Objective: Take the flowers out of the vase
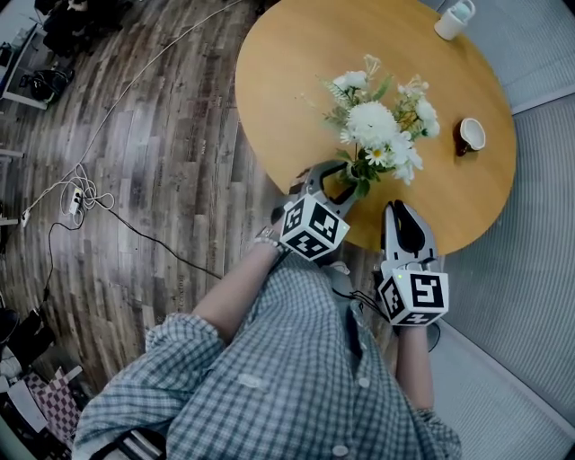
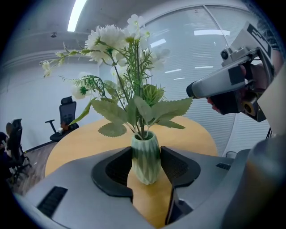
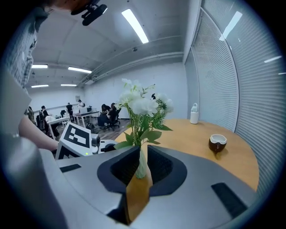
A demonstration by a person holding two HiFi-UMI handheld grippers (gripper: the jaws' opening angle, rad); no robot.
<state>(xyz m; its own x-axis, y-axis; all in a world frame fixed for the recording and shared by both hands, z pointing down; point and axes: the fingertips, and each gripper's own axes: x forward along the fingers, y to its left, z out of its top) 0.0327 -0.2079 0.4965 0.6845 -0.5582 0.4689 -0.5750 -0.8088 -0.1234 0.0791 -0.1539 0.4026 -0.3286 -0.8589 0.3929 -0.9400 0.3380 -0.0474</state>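
White flowers (image 1: 377,130) with green leaves stand upright in a small ribbed pale-green vase (image 2: 145,163) near the front edge of the round wooden table (image 1: 287,54). My left gripper (image 1: 340,182) reaches in from the left, and in the left gripper view (image 2: 146,154) its two dark pads press on both sides of the vase. My right gripper (image 1: 401,211) is shut and empty, hovering over the table edge just right of the bouquet. In the right gripper view (image 3: 142,154) the vase (image 3: 142,166) and flowers (image 3: 140,105) stand a little way ahead of its tips.
A brown-and-white cup (image 1: 471,135) sits to the right of the flowers and a white bottle (image 1: 454,18) at the table's far edge. Cables and a power strip (image 1: 76,202) lie on the wooden floor to the left. A slatted wall curves round to the right.
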